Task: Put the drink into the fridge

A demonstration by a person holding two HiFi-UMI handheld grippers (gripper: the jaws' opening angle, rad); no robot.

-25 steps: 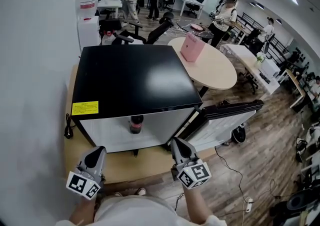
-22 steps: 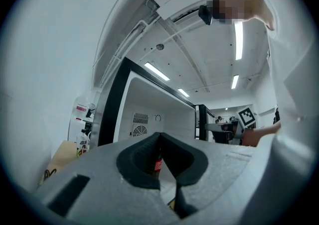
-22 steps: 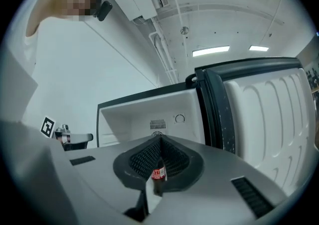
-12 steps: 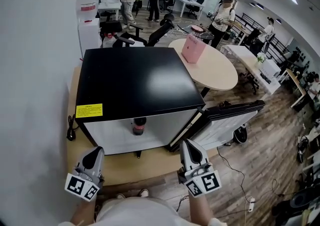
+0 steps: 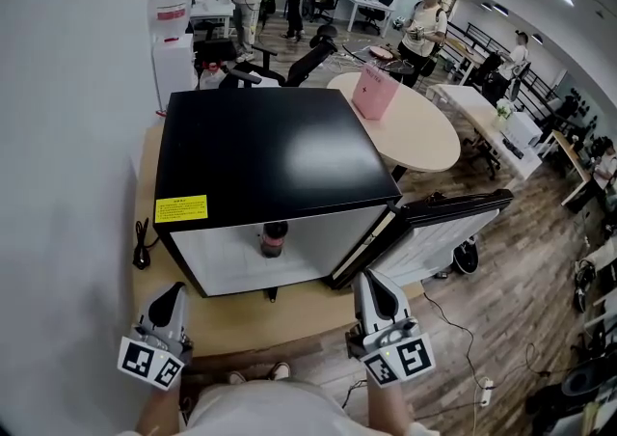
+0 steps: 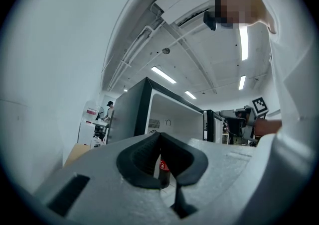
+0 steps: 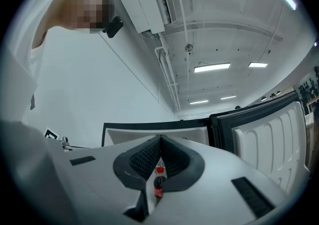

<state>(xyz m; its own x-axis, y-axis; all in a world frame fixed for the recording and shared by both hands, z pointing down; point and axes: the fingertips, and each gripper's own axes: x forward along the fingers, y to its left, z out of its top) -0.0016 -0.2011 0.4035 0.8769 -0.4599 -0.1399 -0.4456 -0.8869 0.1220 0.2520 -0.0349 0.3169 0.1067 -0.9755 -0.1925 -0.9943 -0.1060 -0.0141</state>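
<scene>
Placement appears complete: the drink (image 5: 274,239) stands upright inside the fridge (image 5: 260,154), near the front edge. The door (image 5: 453,222) hangs wide open to the right. The left gripper (image 5: 172,297) and right gripper (image 5: 375,287) hover clear of the fridge, each with jaws closed tip to tip and holding nothing (the drink visible beyond them is well apart). Probable next move: place the right gripper behind the door's outer edge and swing it shut without toppling the drink.
</scene>
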